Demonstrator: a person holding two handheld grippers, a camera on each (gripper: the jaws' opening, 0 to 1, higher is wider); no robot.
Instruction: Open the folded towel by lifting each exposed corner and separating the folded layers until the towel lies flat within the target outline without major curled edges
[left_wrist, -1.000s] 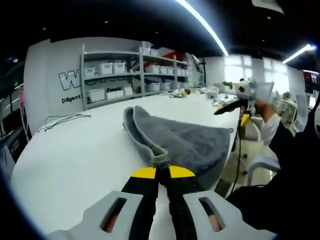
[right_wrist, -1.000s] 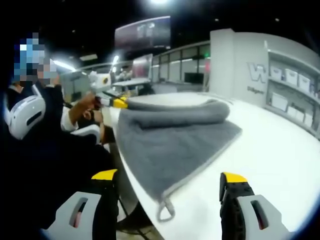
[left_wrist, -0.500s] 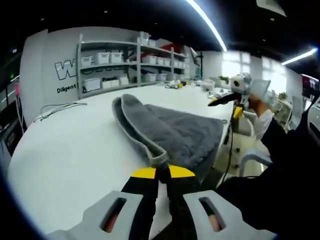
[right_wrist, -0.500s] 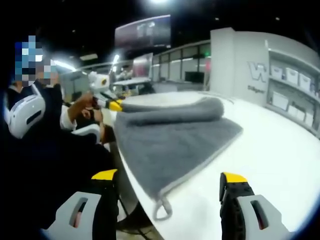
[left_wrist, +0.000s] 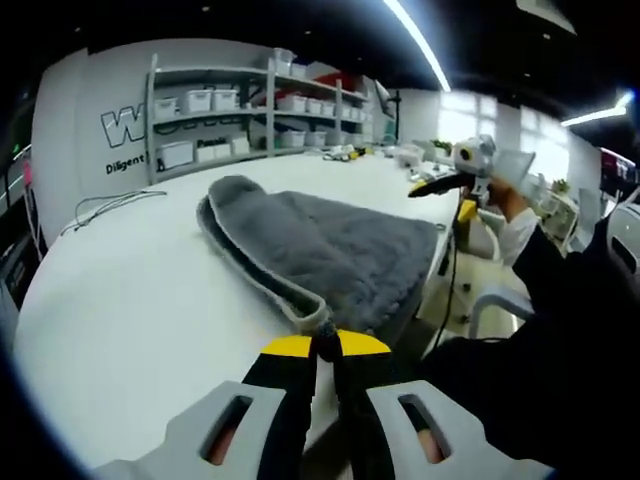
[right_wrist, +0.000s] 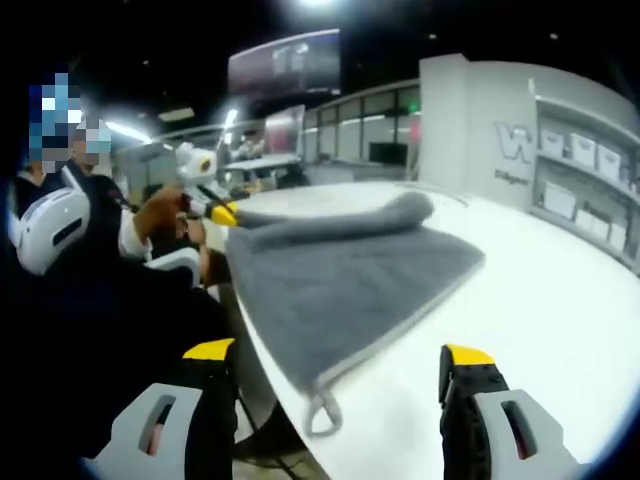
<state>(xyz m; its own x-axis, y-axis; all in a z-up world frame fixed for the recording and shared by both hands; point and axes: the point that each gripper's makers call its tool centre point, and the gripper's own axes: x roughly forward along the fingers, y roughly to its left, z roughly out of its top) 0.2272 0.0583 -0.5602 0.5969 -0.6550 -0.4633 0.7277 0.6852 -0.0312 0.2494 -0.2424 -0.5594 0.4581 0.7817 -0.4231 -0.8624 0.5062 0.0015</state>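
A grey towel (left_wrist: 330, 245) lies on the white table (left_wrist: 130, 300), its far layer rolled into a thick curved fold. My left gripper (left_wrist: 325, 345) is shut on the towel's near corner at the table's edge. In the right gripper view the same towel (right_wrist: 340, 275) spreads flat toward me, with a hanging loop (right_wrist: 322, 412) at its nearest corner. My right gripper (right_wrist: 340, 375) stands open above that corner, nothing between its jaws. The left gripper (right_wrist: 222, 208) appears there at the towel's far corner. The right gripper (left_wrist: 440, 185) shows in the left gripper view, beyond the towel.
Shelves with white bins (left_wrist: 220, 110) line the far wall. A cable (left_wrist: 105, 205) lies on the table at the left. A person in dark clothing (right_wrist: 90, 300) stands at the table's edge, with a chair (left_wrist: 500, 300) beside it.
My left gripper has pulled the towel corner toward the table's edge, and the rolled fold has flattened and stretched out. The right gripper has stayed open over the loop corner.
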